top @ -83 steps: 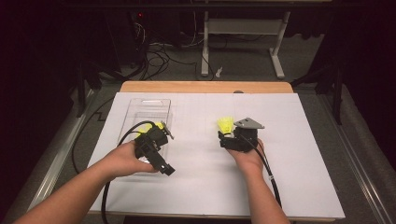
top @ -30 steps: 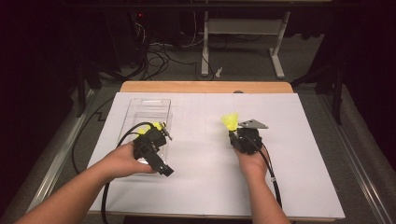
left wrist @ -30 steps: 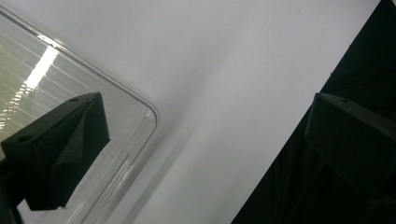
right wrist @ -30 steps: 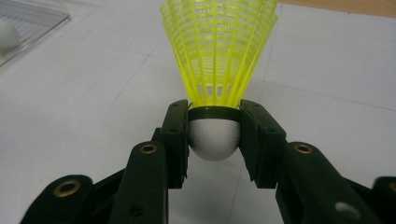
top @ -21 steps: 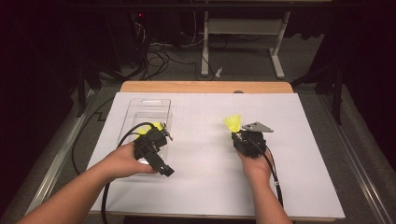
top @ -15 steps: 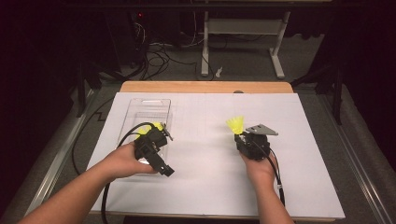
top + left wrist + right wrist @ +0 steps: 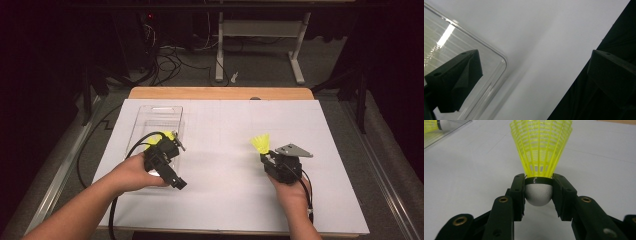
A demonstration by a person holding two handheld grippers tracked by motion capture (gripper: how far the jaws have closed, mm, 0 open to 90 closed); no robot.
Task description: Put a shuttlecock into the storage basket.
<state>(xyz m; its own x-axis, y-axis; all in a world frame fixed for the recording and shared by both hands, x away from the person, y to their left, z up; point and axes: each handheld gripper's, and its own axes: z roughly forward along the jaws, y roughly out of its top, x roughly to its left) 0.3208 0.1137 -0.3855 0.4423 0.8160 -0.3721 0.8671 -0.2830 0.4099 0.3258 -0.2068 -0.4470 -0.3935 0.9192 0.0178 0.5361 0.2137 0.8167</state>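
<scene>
1. The right gripper pinches a yellow shuttlecock by its white cork, skirt rising beyond the fingers; the rounded cork could squirt out (the hold looks shallow)
2. The left gripper has its fingers spread, one over the clear tray; a nudge could shove the tray across the surface

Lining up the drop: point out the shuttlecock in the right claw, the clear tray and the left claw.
Shuttlecock [image 7: 541, 152]: right gripper view, on its yellow skirt.
Clear tray [image 7: 156, 113]: high view, on its far wall.
Left claw [image 7: 534, 72]: left gripper view, midway between its fingertips.
</scene>
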